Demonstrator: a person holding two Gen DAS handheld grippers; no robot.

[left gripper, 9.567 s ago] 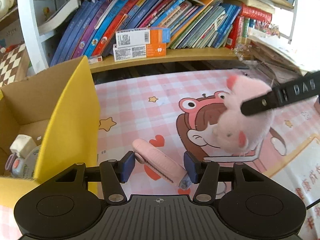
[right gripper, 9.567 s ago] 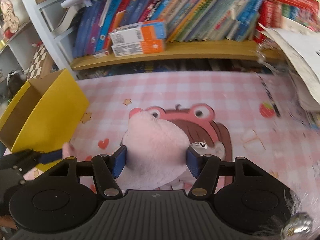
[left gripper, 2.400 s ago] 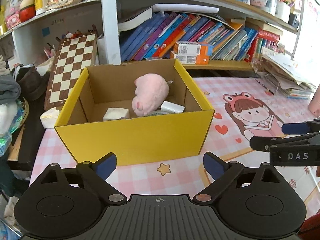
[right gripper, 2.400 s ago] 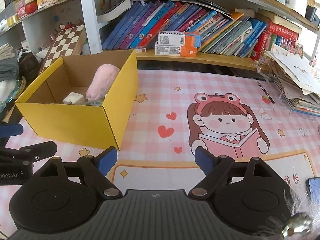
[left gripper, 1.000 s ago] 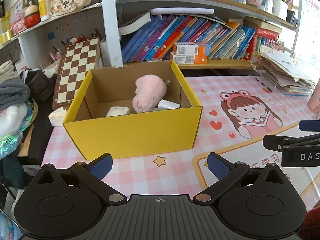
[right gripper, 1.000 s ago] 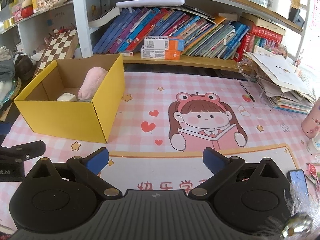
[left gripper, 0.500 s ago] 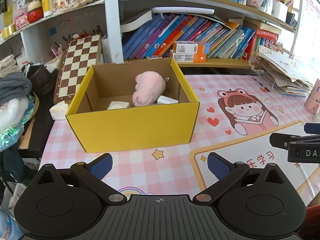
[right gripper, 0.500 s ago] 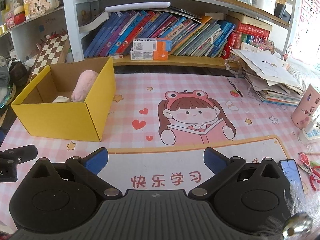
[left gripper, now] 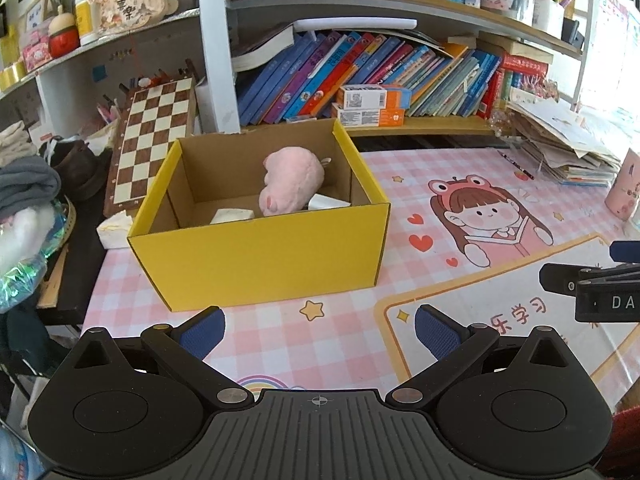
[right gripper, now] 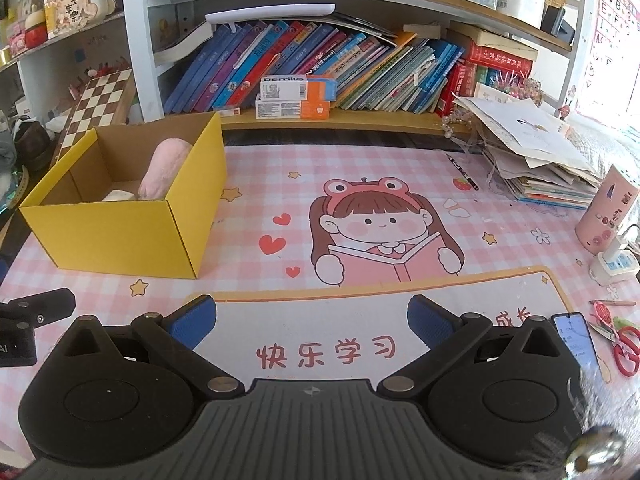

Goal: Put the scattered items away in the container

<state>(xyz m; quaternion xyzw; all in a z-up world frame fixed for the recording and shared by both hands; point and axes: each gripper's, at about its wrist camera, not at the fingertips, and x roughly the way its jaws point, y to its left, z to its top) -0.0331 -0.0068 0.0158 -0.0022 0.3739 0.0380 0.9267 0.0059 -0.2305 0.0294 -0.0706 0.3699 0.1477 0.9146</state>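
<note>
A yellow cardboard box (left gripper: 264, 256) stands open on the pink checked mat; it also shows at the left of the right wrist view (right gripper: 116, 232). Inside it lie a pink plush toy (left gripper: 290, 186), also seen from the right wrist (right gripper: 164, 172), and white items (left gripper: 234, 216). My left gripper (left gripper: 318, 326) is open and empty, held back from the box's front wall. My right gripper (right gripper: 310, 322) is open and empty over the mat's white panel, to the right of the box. The right gripper's body shows at the left wrist view's right edge (left gripper: 592, 284).
A bookshelf (right gripper: 320, 76) runs along the back. A paper stack (right gripper: 536, 160) and a pink cup (right gripper: 606, 212) stand at the right. A phone (right gripper: 574, 338), scissors (right gripper: 624, 346) and a white plug (right gripper: 612, 266) lie at the front right. A chessboard (left gripper: 150, 140) leans left of the box.
Both grippers have pulled back and risen away from the box, which looks smaller now. Both stay open and empty. The box's contents have not moved.
</note>
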